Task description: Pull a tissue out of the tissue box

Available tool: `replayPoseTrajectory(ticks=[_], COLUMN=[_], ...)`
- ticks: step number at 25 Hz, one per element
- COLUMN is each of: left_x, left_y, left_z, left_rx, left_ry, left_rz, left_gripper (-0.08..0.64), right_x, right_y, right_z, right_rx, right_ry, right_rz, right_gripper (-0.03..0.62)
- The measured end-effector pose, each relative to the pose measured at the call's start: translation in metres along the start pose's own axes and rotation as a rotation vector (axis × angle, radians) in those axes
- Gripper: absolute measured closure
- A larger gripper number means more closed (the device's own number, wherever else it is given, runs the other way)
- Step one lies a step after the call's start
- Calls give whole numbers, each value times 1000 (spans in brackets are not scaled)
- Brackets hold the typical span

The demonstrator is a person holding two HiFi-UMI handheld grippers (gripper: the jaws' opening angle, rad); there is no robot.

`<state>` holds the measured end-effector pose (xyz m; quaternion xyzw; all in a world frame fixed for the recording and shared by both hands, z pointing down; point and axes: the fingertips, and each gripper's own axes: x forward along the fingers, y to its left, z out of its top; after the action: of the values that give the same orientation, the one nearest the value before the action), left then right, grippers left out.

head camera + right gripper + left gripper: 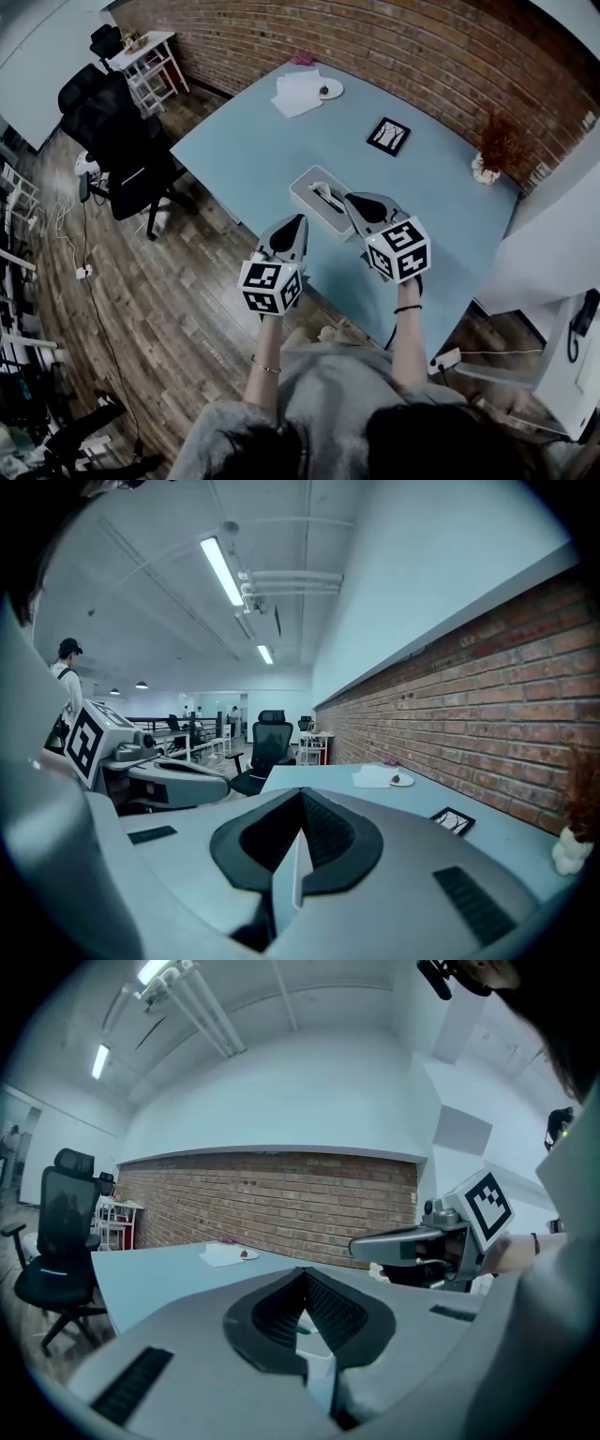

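Note:
A pale grey tissue box [309,190] lies on the blue table [253,131] near its front edge, with a white tissue [328,198] poking from the slot. My left gripper [300,221] hovers at the box's near side, its jaws meeting at the tips with nothing held [302,1279]. The right gripper [350,199] hangs over the box's right end, shut and empty [302,797]. Neither gripper view shows the box clearly; each shows the other gripper beside it.
Further back on the table lie a small framed picture [388,136], white papers [298,94] and a small plate [329,89]. A vase of dried twigs [487,159] stands by the brick wall. A black office chair [117,131] is at the table's left.

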<state>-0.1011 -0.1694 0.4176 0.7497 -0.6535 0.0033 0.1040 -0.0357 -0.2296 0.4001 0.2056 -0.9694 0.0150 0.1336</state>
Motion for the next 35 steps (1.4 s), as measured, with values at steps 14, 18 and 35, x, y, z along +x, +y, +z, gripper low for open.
replayPoseTrajectory(ticks=[14,18,35], left_x=[51,61,98], left_y=[28,41,87], left_z=[-31,-39,-78], left_rx=[-37,-49,-92], left_ry=[100,139,277], left_rz=[-88,-137,-301], left_gripper=[557,557,557], right_x=[34,51,105], right_y=[-31,-34,-39], right_z=[-42,-52,-92], right_rx=[39,53,135], right_ry=[165,215,376], right_rz=[-47,-92,-194], right_gripper=[592,592,535])
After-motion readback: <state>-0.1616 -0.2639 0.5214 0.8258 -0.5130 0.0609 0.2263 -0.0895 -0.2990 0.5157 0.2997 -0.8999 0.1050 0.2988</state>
